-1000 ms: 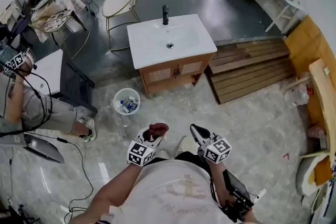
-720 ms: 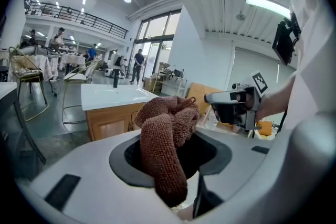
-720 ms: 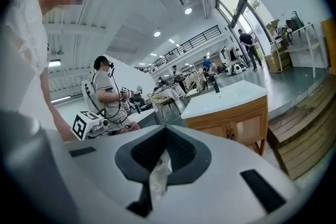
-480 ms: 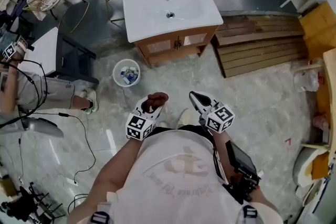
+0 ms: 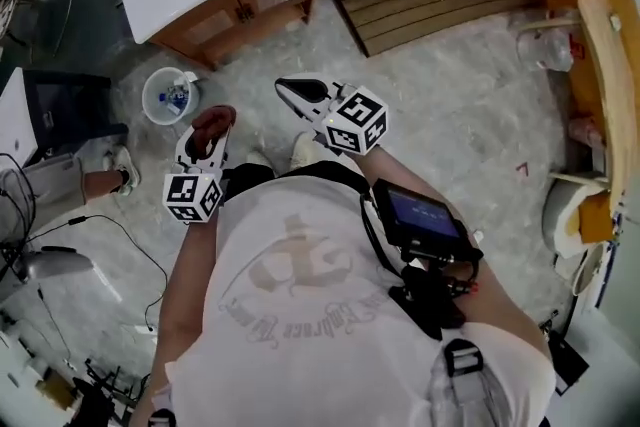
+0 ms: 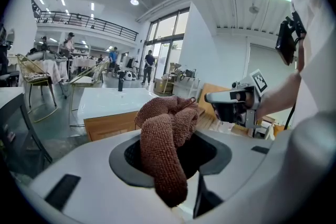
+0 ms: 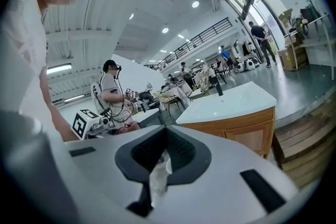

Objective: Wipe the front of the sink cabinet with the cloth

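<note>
Brown cloth, one, in left gripper, one sink cabinet beyond

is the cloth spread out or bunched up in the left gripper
Bunched up: the brown cloth is a crumpled wad clamped in the left gripper, one rolled end hanging down.

Left gripper holding brown cloth, sink cabinet well apart
</note>
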`<state>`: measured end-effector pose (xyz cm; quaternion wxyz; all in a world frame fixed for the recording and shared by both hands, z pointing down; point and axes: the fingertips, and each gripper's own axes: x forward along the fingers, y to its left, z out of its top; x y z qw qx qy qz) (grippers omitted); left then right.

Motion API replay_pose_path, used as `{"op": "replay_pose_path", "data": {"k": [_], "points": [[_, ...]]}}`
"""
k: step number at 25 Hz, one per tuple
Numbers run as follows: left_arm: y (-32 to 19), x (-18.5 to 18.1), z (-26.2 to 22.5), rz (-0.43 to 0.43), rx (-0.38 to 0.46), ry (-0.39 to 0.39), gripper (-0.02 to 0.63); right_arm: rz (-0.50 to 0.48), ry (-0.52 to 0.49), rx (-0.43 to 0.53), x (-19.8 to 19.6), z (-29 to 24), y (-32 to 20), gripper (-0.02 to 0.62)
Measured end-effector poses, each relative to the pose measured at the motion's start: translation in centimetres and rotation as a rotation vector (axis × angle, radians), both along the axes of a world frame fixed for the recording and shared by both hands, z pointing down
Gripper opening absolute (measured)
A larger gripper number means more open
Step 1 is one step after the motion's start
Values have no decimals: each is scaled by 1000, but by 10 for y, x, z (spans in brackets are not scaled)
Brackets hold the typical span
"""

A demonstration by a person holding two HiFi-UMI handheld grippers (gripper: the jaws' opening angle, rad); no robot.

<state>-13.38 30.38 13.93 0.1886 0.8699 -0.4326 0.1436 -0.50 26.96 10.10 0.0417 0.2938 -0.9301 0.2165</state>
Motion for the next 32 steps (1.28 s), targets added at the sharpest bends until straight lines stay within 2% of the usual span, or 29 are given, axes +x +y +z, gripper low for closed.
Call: {"op": "replay_pose_path", "data": {"k": [11,16,21,25,32], "points": [[-43,-7,13,-4,-22,-5,178,42,-12,-10,7,10,-48,12],[-79,-19,28,15,-52,-9,178,61,-3,-22,1,14,-82,12],[-122,-50,45,46,-78,-18,178,80,22,-50,-27,24,-121,12],[-152,-77,59,29,-96,-19,178,71,42,-63,-47,31,-148,12],[-183,-108,81,42,-135,-24,178,47,85,-38,-86,45,-185,12]]}}
